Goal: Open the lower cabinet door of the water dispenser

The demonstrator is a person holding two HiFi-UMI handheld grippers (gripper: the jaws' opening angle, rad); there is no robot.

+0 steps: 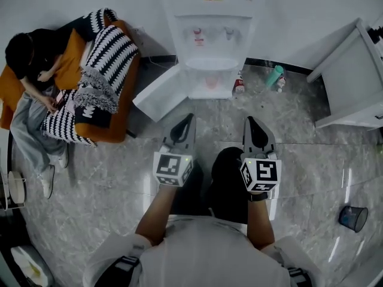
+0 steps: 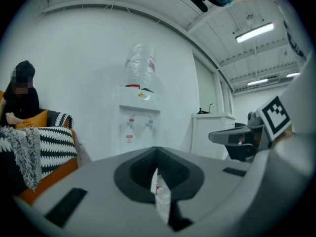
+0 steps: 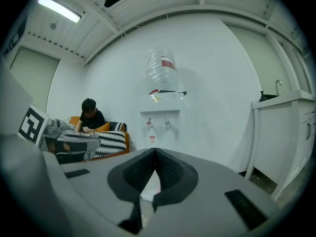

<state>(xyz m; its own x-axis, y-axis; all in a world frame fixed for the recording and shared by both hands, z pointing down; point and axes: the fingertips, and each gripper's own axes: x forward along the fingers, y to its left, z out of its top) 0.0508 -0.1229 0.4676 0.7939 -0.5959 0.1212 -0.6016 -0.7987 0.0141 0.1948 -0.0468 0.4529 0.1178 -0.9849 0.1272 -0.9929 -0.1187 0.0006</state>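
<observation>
**Both grippers clenched on nothing; the door stands wide open**

The left gripper [image 1: 187, 124] and right gripper [image 1: 251, 127] each have their jaws pressed together with nothing between them. Both are held well short of the water dispenser [image 1: 212, 34]. Its lower cabinet door [image 1: 160, 91] is swung out to the left in the head view. I judge it a light, stiff, smooth hinged panel, probably slippery, best taken at its free edge. The open cabinet [image 1: 210, 81] holds something pale pink, too small to name. A clear jug [image 3: 163, 70] sits on top, its fill unreadable.
</observation>
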